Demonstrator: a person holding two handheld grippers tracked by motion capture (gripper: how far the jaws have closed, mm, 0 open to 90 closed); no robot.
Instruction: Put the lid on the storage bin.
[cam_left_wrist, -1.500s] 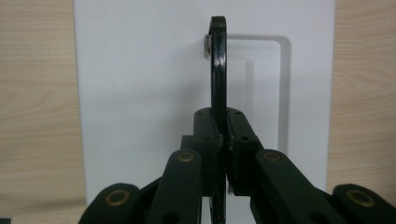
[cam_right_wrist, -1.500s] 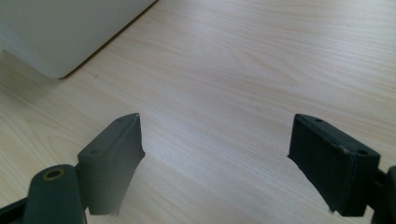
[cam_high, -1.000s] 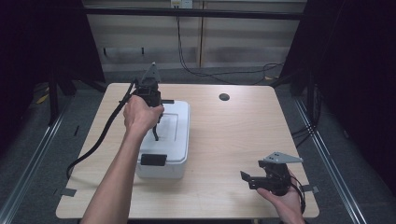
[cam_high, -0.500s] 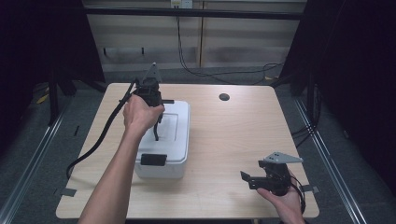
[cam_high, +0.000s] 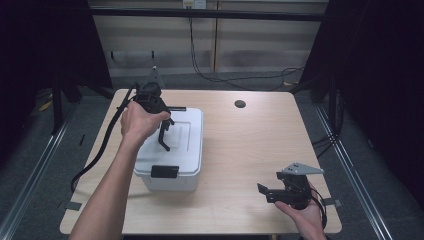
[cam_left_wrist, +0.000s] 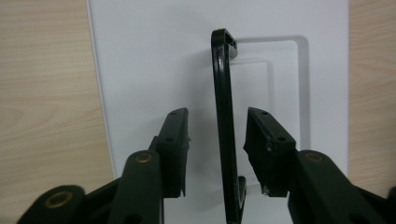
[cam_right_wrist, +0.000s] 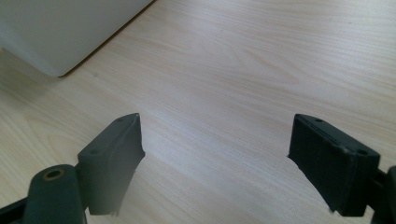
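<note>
Left gripper poised over the white box's black handle, right gripper idle.

A white lidded box (cam_high: 172, 150) sits on the left half of the tabletop (cam_high: 250, 145). The left gripper (cam_left_wrist: 217, 140) points down onto its lid, fingers (cam_left_wrist: 175, 140) spread on either side of the raised black handle (cam_left_wrist: 224, 121), not pinching it. Near the front right corner, the right gripper (cam_high: 270, 192) rests low above bare wood, its fingers (cam_right_wrist: 116, 149) spread wide with nothing between them.
</note>
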